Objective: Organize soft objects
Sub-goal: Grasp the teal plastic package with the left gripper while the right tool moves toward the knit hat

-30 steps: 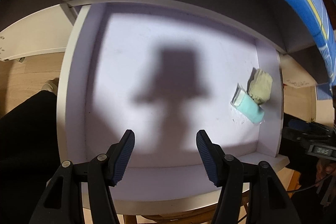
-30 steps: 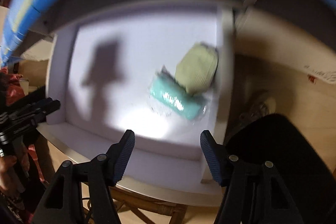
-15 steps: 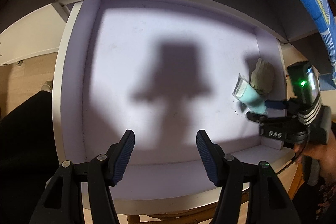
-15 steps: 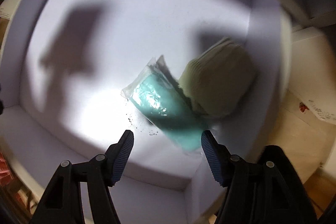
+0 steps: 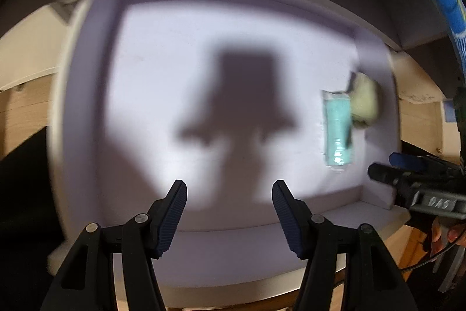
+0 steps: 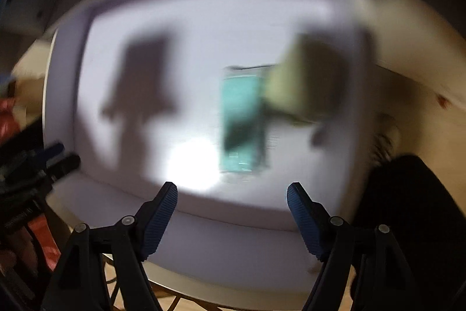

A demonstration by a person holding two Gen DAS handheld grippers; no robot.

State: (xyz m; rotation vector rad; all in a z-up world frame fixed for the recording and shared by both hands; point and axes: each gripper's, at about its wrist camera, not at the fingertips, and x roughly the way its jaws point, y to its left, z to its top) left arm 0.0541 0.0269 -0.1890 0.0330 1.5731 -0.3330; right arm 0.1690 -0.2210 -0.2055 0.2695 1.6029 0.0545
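The teal wrapped pack (image 6: 243, 118) lies on the floor of the white drawer (image 5: 87, 112), touching the pale green soft bundle (image 6: 294, 83) by the right wall. Right gripper (image 6: 232, 191) hovers above the pack's near end, jaws parted and empty; they have just been widening. Left gripper (image 5: 229, 188) stands half open, empty, over bare floor with wide free room. Since a second ago the pack has turned to lie straight.
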